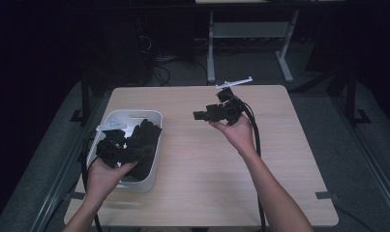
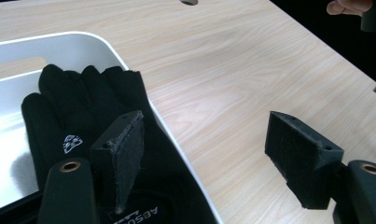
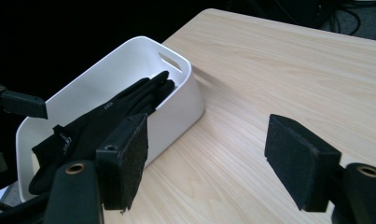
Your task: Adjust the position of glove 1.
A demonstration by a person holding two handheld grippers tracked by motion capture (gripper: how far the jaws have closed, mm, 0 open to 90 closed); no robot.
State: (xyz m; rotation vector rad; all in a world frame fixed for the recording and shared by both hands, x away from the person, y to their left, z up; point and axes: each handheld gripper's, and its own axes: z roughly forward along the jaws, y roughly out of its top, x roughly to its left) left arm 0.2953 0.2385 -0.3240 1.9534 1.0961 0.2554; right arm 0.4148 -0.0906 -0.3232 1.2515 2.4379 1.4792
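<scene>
A black glove [image 1: 146, 137] lies in a white bin [image 1: 134, 116] at the table's left, draped over the bin's right rim. My left gripper [image 1: 121, 145] hovers over the bin's near part. In the left gripper view its jaws stand wide apart [image 2: 209, 154], one pad over the glove [image 2: 78, 112], the other over bare wood beyond the bin rim [image 2: 101, 44]. My right gripper [image 1: 202, 116] is held up over the table's middle and points left. It is open [image 3: 209, 158] and holds nothing, facing the bin [image 3: 181, 100] and the glove [image 3: 125, 105].
The light wooden table [image 1: 207, 159] stretches right of the bin. Cables trail from both grippers toward the near edge. A desk frame [image 1: 246, 43] stands on the dark floor beyond the far edge. The left gripper's jaw [image 3: 20, 103] shows at the bin's far side.
</scene>
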